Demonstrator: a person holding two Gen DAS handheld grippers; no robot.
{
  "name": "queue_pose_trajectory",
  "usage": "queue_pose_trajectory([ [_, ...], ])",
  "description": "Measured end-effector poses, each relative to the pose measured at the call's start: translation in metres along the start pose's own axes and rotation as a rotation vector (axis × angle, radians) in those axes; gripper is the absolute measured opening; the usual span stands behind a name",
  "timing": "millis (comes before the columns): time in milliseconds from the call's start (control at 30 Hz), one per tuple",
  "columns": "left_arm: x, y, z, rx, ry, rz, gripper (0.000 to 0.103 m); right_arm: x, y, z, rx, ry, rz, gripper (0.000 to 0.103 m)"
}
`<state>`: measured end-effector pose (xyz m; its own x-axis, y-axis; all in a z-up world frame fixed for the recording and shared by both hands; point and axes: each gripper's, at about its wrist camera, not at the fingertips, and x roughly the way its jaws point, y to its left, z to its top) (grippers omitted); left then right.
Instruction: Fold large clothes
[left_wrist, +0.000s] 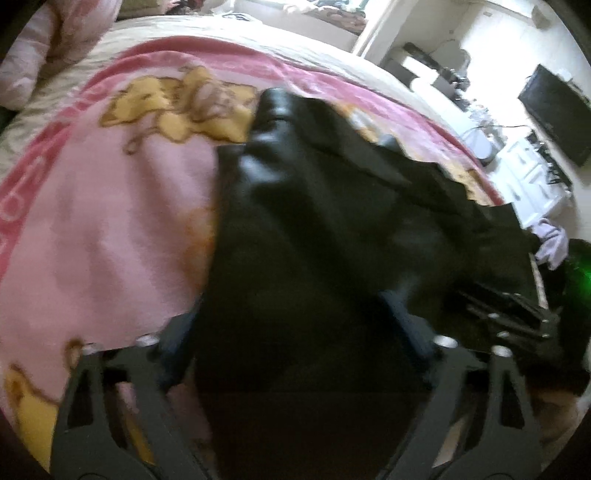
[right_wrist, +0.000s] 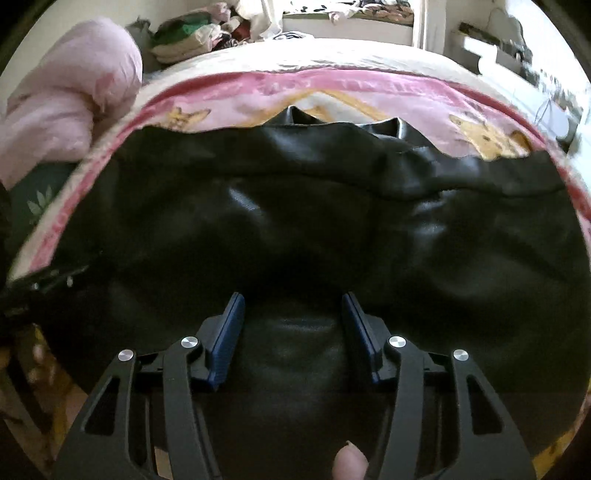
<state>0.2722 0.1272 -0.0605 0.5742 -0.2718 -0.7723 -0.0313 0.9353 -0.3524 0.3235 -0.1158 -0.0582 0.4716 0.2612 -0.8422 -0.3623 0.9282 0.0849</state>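
Observation:
A large black leather-like garment (left_wrist: 314, 229) lies spread on a pink blanket (left_wrist: 110, 221) on a bed. My left gripper (left_wrist: 291, 317) stands over the garment's left part with its jaws wide apart and black cloth filling the gap between the blue pads (left_wrist: 181, 339). This view is blurred. My right gripper (right_wrist: 293, 325) points down at the same garment (right_wrist: 295, 221). Its blue pads (right_wrist: 231, 332) stand apart, with a low hump of the black material between them. My right gripper also shows as a dark shape (left_wrist: 517, 317) at the right edge of the left wrist view.
A pink quilt (right_wrist: 70, 99) is bunched at the bed's far left, with a heap of clothes (right_wrist: 195, 33) behind it. To the right of the bed are white drawers (left_wrist: 528, 173) and a dark screen (left_wrist: 557, 114). A person's fingertip (right_wrist: 349, 461) shows at the bottom.

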Motion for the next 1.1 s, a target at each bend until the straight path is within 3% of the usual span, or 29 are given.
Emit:
queue_pose_trajectory([
  [67, 0.000, -0.005, 0.001, 0.014, -0.008, 0.019, 0.072, -0.005, -0.006, 0.009, 0.038, 0.016, 0.032, 0.052],
  [133, -0.001, -0.004, 0.002, 0.002, -0.009, 0.008, 0.070, -0.016, -0.013, 0.024, 0.064, -0.027, 0.049, 0.043],
  [233, 0.000, 0.000, 0.003, -0.006, 0.002, -0.005, 0.071, -0.018, -0.023, 0.057, 0.120, -0.079, 0.050, 0.045],
  [433, 0.002, 0.002, 0.006, -0.006, 0.005, 0.001, 0.075, 0.034, -0.023, 0.089, 0.139, 0.048, -0.026, 0.047],
  [567, 0.005, 0.000, 0.008, 0.001, 0.004, 0.002, 0.070, 0.053, -0.025, 0.085, 0.123, 0.076, -0.044, 0.047],
  [700, -0.001, -0.005, 0.010, 0.012, -0.015, 0.008, 0.055, 0.050, -0.028, 0.085, 0.123, 0.062, -0.016, 0.048],
  [867, -0.012, -0.008, 0.014, 0.012, -0.029, -0.005, 0.044, -0.004, -0.024, 0.074, 0.078, -0.060, 0.030, 0.048],
  [933, -0.016, -0.009, 0.016, 0.014, -0.033, -0.011, 0.040, -0.032, -0.019, 0.055, 0.046, -0.105, 0.051, 0.053],
  [1100, -0.025, -0.015, 0.019, 0.023, -0.046, -0.022, 0.033, -0.061, -0.011, 0.006, 0.024, -0.123, 0.055, 0.054],
])
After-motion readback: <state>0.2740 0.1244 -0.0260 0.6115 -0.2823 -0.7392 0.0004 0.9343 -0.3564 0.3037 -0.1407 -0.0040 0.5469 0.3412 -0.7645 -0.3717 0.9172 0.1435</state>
